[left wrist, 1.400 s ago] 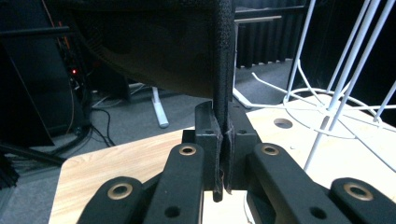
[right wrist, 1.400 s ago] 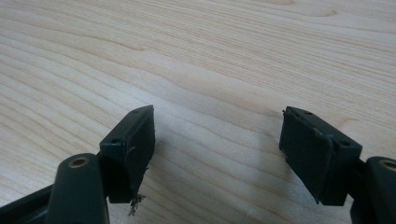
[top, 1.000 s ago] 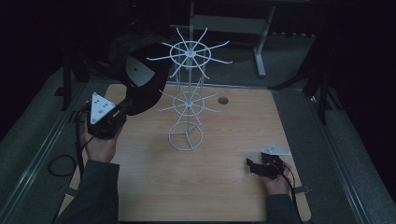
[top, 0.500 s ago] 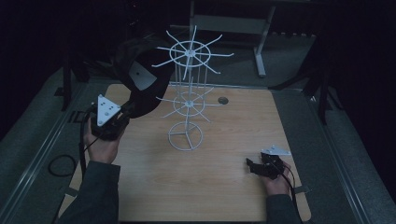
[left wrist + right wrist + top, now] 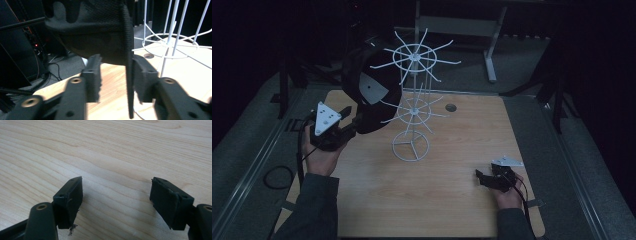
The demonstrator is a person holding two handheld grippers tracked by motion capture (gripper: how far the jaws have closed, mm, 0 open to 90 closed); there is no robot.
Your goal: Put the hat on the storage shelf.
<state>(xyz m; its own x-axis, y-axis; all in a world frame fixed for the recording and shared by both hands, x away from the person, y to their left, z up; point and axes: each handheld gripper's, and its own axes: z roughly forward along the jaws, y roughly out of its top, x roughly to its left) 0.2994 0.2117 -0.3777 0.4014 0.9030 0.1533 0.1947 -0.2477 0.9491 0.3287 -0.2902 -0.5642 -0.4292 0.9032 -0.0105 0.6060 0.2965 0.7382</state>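
Two grippers work over a pale wooden table (image 5: 447, 200). Nearest the person, the right gripper (image 5: 484, 179) lies low by the table's near right corner, its jaws spread wide with nothing between them. Bare wood stretches ahead of it and to its left, and the table's right edge is just beside it. The right gripper view adds what the high view cannot: both pads (image 5: 71, 202) hang just above plain wood grain, and a frayed thread dangles from the left one.

Farther off on the other side, the left gripper (image 5: 351, 125) is raised near the table's left edge, with the dark floor beyond it. Just ahead of its jaws hangs a black baseball cap (image 5: 369, 95), and to the cap's right stands a white wire display rack (image 5: 412, 105) with two tiers of spokes and a ring base. From above, the cap touches or overlaps the rack's left-hand spokes; I cannot tell which. The left gripper view shows the grip itself: the jaws stand partly closed, the cap's stiff brim (image 5: 128, 75) runs edge-on between them against the right pad (image 5: 142, 75), and a gap remains at the left pad (image 5: 93, 77). Whether the brim is truly pinched cannot be told. Past the rack, the far half of the table lies open up to a small round hole (image 5: 450, 107) near the back edge.
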